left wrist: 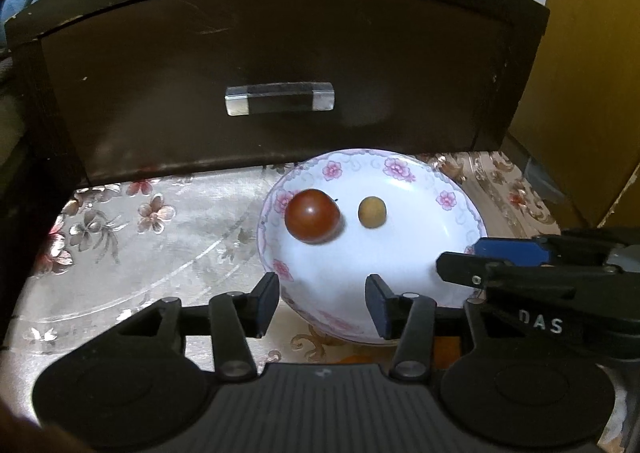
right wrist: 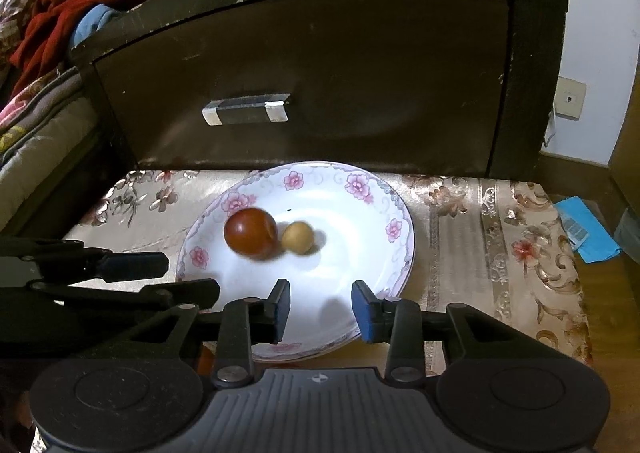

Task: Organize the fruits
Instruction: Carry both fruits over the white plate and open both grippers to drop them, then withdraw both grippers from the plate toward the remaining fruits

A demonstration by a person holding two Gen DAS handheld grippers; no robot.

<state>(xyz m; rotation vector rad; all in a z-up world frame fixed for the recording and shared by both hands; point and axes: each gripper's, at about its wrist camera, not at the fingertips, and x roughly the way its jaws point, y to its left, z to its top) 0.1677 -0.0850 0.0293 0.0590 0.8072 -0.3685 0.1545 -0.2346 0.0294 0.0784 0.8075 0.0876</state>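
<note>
1. Left wrist view: the left gripper (left wrist: pixel 322 303) stands spread and empty over the near rim of the floral plate (left wrist: pixel 404 167). On the plate a red tomato (left wrist: pixel 312 216) and a small tan fruit (left wrist: pixel 372 212) lie apart. My advice: lift clear without nudging the rim.

2. Right wrist view: the right gripper (right wrist: pixel 320 311) is parted, pinching nothing; the tomato (right wrist: pixel 250 233) and tan fruit (right wrist: pixel 297 237) look close together here. Withdraw straight back.

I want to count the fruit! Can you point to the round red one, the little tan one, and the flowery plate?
Round dark-red fruit (left wrist: pixel 312 215): left wrist view, middle of its skin.
Small round tan fruit (left wrist: pixel 372 212): left wrist view, its centre.
White pink-flowered plate (right wrist: pixel 394 230): right wrist view, right rim.
</note>
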